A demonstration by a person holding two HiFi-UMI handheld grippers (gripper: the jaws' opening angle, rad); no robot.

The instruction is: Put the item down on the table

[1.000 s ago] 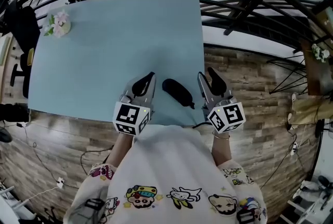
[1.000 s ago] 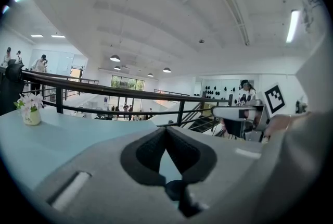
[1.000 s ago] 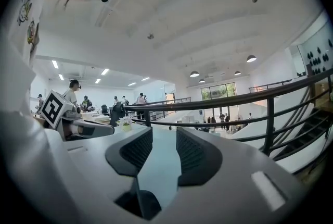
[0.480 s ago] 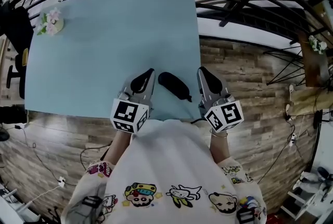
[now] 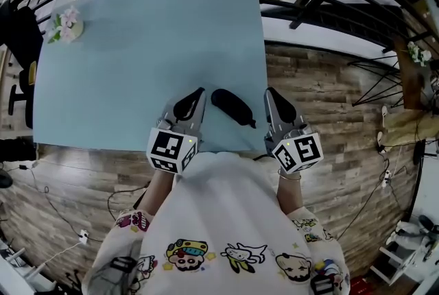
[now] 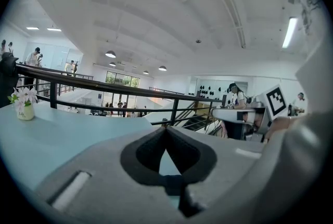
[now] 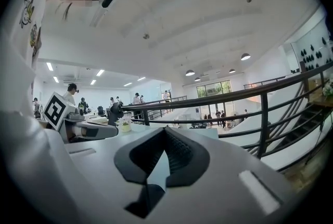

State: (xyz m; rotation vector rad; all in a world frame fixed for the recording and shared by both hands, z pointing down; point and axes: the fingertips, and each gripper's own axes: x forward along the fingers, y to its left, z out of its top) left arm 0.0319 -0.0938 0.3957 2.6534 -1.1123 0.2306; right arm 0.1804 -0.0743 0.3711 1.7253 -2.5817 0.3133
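**Blue counter (image 5: 137, 46) holds the item (image 5: 232, 106); both grippers empty**

It lies flat between the left hand-held gripper (image 5: 196, 96) and the right hand-held gripper (image 5: 273, 96), touching neither. The right one's jaws, apart a second ago, finish closing on nothing. The left's tips meet too. The put-down looks done. Only the head view shows the item; both gripper views look past it to the railing (image 7: 234, 95).

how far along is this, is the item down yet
Done: the black item lies on the table, apart from both grippers. In hand: nothing; the left gripper and right gripper are shut and empty. Left: nothing that shows.
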